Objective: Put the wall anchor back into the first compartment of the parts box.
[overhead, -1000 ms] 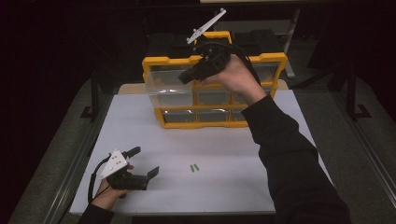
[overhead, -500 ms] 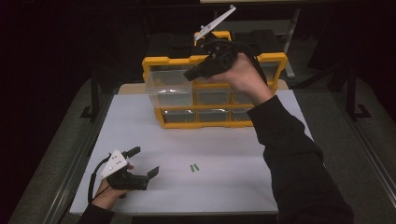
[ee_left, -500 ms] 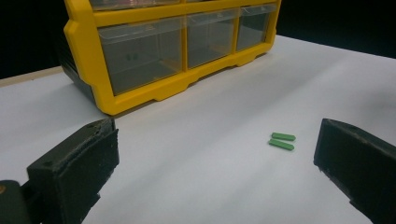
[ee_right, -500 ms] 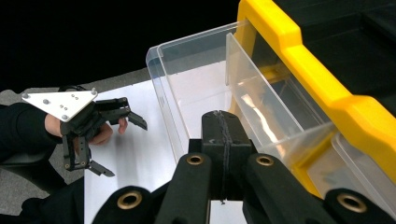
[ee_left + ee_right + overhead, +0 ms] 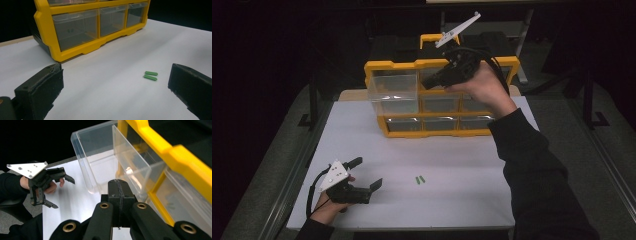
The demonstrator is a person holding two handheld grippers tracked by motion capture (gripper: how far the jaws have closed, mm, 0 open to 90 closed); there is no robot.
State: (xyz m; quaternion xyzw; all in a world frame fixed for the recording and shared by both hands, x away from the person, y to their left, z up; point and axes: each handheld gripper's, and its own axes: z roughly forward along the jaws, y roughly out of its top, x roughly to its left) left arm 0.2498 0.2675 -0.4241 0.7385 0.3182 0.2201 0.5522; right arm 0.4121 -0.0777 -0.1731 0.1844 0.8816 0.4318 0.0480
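A yellow organizer (image 5: 437,133) with clear drawers stands at the back of the white table. Its top left drawer (image 5: 394,92) is pulled out and looks empty. My right gripper (image 5: 425,84) hovers in front of the top row, just right of that drawer, jaws shut with nothing between them. The right gripper view has the shut gripper (image 5: 118,185) pointing at the drawer's (image 5: 100,157) near corner beside the yellow frame (image 5: 180,152). My left gripper (image 5: 368,173) rests open at the front left. Two small green pieces (image 5: 420,179) lie ahead of it, also between its jaws' line (image 5: 151,75).
The white sheet (image 5: 452,200) covers the table up to the front edge, with bare room around the green pieces. Lower drawers (image 5: 75,27) of the organizer are pushed in. The left gripper (image 5: 62,193) and its hand lie far left in the right gripper view.
My right hand and its gripper have shifted a little to the right, away from the pulled-out drawer's front. The left gripper and the green pieces have stayed put.
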